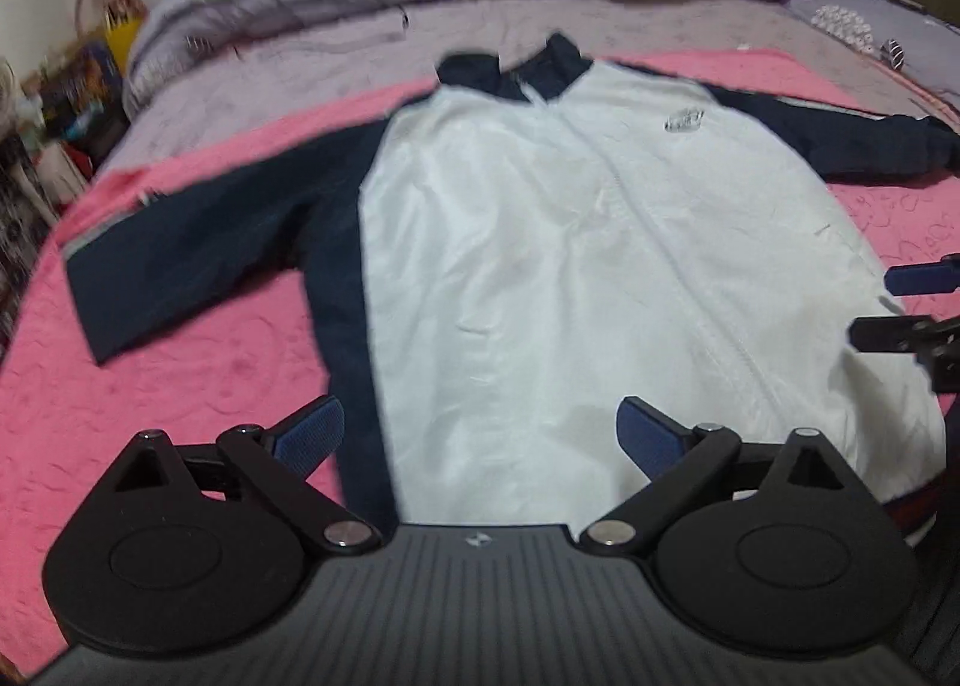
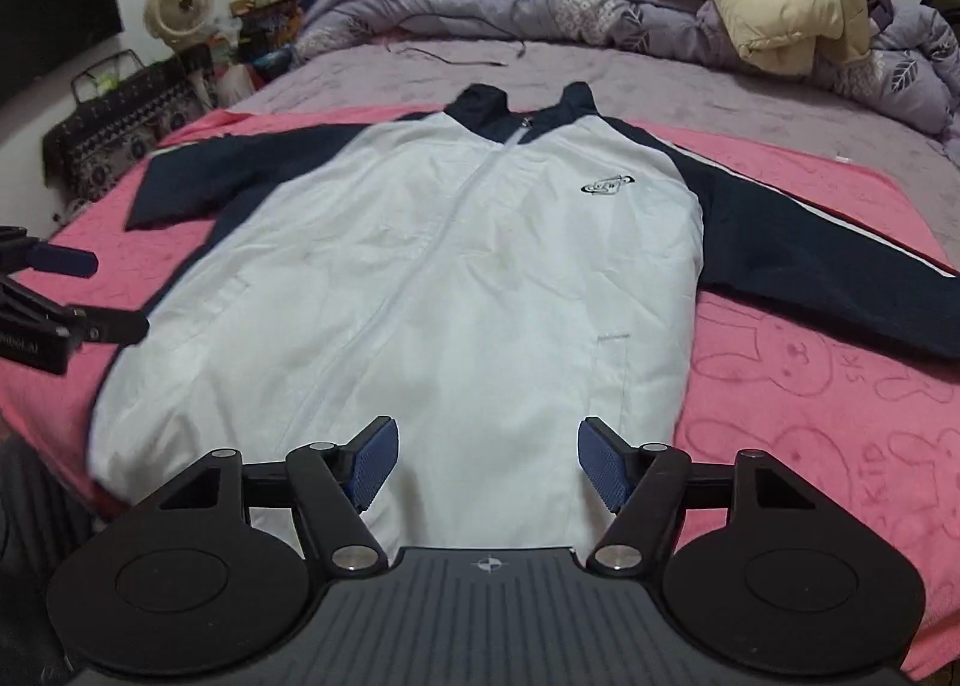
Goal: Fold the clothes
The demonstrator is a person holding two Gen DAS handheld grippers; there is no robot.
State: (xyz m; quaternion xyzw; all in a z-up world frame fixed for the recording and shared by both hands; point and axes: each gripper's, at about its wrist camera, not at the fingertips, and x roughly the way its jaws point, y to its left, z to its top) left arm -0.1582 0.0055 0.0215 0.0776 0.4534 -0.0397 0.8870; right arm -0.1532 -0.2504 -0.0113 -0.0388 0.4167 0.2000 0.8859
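Both tools, left (image 1: 480, 434) and right (image 2: 487, 461), gape empty above the jacket's (image 2: 420, 278) hem

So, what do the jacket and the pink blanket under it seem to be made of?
Jacket: probably a thin synthetic woven fabric such as nylon or polyester; the white front has a slight sheen and fine sharp creases. Pink blanket: looks like soft plush or fleece, matte, with rabbit outlines and letters pressed into its pile. Neither can be confirmed by sight alone.
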